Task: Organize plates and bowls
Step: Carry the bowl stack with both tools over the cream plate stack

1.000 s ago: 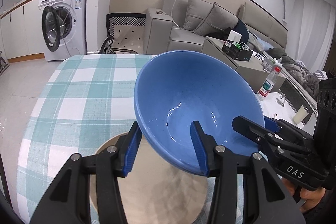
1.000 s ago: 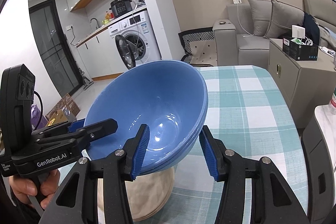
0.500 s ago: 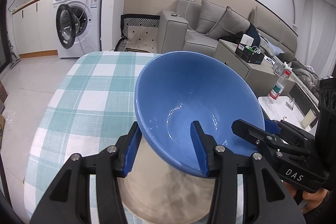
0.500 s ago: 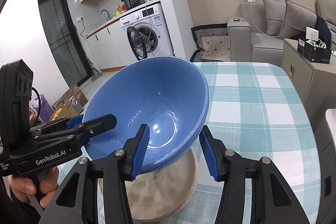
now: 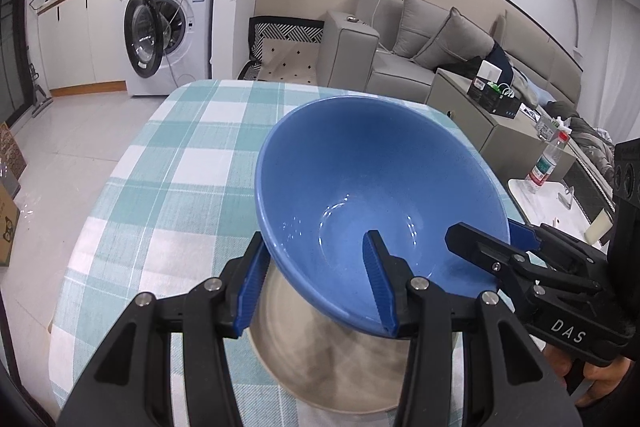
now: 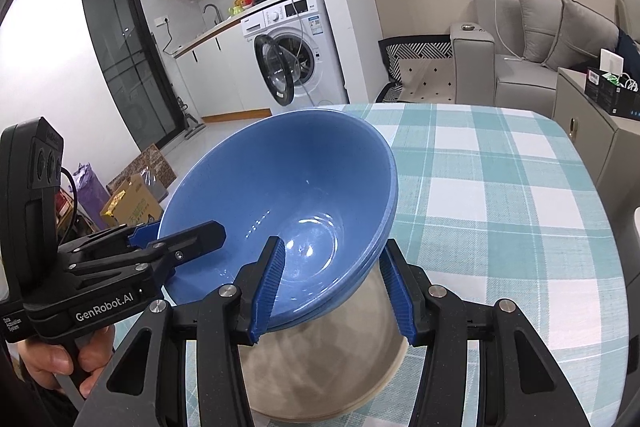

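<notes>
Hovering above the beige plate (image 5: pixel 320 367), both grippers (image 5: pixel 316 287) (image 6: pixel 334 291) clamp the stacked blue bowls' (image 6: pixel 280 195) rim, not yet set down.

The worktop (image 5: pixel 168 187) is covered edge to edge by a cloth (image 6: pixel 500 195) checked in teal and white. A round beige plate (image 5: pixel 320 367) is seen lying flat on the cloth at the near side. The far part of the cloth is seen bare. Pale floor tiles (image 5: pixel 60 147) are visible beyond the worktop.
</notes>
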Available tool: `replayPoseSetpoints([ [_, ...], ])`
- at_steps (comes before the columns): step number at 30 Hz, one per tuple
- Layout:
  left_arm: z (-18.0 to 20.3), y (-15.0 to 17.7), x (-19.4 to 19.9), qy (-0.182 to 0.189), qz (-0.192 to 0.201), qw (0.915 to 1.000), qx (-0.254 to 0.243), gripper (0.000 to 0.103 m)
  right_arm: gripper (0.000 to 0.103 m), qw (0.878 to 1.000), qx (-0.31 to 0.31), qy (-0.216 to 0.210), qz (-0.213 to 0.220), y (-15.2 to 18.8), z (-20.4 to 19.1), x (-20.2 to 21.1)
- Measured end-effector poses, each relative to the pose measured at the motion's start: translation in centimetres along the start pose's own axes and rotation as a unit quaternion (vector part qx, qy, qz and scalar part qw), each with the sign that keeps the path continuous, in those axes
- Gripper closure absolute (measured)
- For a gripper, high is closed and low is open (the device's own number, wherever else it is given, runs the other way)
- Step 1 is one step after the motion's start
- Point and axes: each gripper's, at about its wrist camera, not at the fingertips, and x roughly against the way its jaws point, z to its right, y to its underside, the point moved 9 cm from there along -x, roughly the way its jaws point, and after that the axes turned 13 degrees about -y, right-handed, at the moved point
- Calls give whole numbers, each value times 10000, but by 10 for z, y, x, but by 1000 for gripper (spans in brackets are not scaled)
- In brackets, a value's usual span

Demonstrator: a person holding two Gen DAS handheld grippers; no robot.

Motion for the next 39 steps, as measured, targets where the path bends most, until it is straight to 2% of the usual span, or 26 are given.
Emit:
replayPoseSetpoints([
  [21,-6,16,-7,44,-236,9997,22,56,53,9998,-23,-5,-180,10,-2,-10],
  [39,0,16,-6,210,-104,9996,-132,47,51,9993,-225,-7,-285,15,4,-11],
])
